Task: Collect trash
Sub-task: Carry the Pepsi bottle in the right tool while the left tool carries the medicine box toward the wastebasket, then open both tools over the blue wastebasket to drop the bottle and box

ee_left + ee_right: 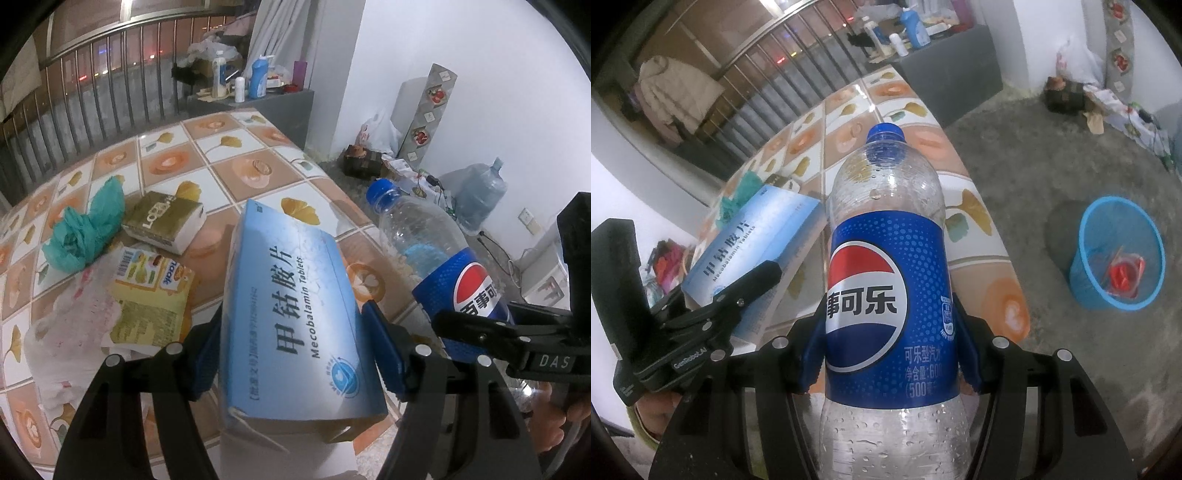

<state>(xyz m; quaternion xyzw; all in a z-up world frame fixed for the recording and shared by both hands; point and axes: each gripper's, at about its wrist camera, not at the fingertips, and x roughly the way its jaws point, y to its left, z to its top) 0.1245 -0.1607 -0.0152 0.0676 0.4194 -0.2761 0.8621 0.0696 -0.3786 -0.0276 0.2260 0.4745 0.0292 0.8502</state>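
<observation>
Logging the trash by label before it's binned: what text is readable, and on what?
"甲钴胺片 Mecobalamin Tablets": blue box in left gripper.
"事可乐": Pepsi bottle in right gripper.
"GenRobot.AI": the left gripper's side.
"DAS": the right gripper's side.
Tissue pack, yellow wrapper: print unreadable.

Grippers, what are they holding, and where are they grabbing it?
The left hand-held gripper pinches the blue tablet box by its two long sides. The right hand-held gripper squeezes the Pepsi bottle around its blue label.
</observation>
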